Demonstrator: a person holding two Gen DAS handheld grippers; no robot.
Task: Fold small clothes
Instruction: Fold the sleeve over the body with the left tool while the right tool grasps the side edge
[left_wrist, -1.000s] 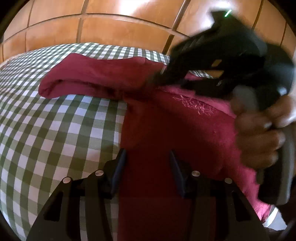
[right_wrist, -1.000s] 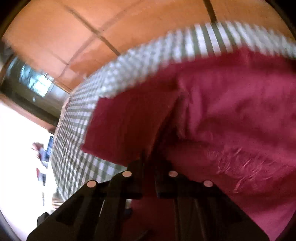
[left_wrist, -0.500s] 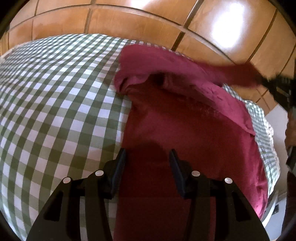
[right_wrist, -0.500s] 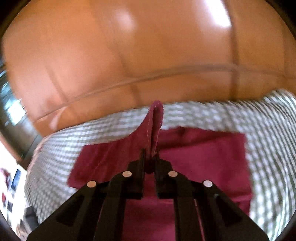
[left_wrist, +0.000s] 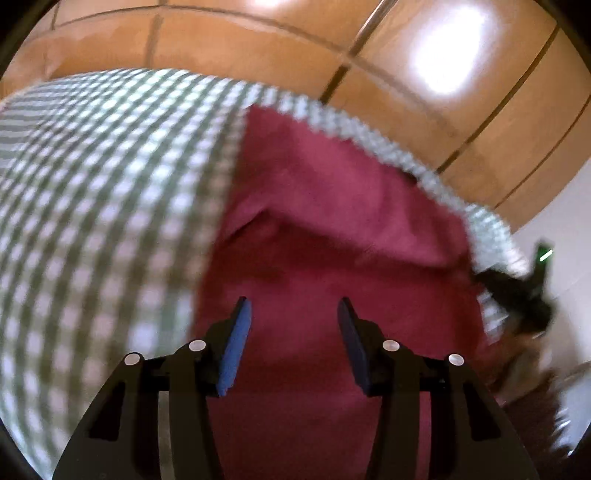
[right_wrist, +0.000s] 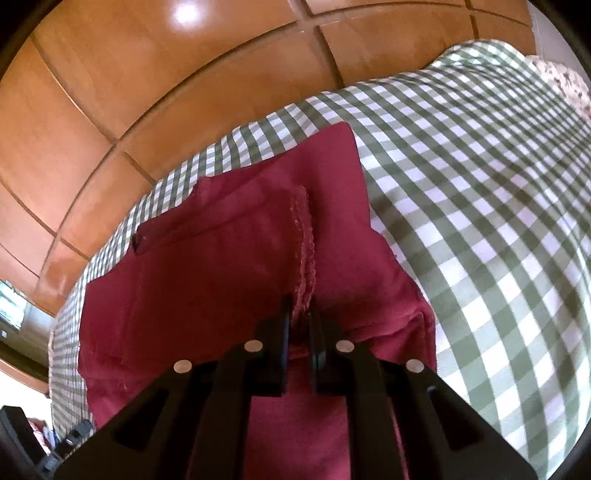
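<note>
A dark red garment (left_wrist: 325, 229) lies on a green-and-white checked cloth (left_wrist: 103, 192). My left gripper (left_wrist: 293, 314) is open and empty, hovering just above the garment's near part. In the right wrist view the garment (right_wrist: 221, 273) is folded over, with a stitched hem running down to my right gripper (right_wrist: 300, 314), which is shut on that hem. The right gripper also shows blurred at the far right of the left wrist view (left_wrist: 517, 295), at the garment's right edge.
The checked cloth (right_wrist: 480, 206) covers a table that ends just behind the garment. Beyond it is an orange tiled floor (right_wrist: 147, 92). A patterned fabric edge (right_wrist: 565, 81) shows at the top right.
My right gripper carried the sleeve hem across and down over the garment body, so the sleeve now lies folded on it. My left gripper swung right, still open.
</note>
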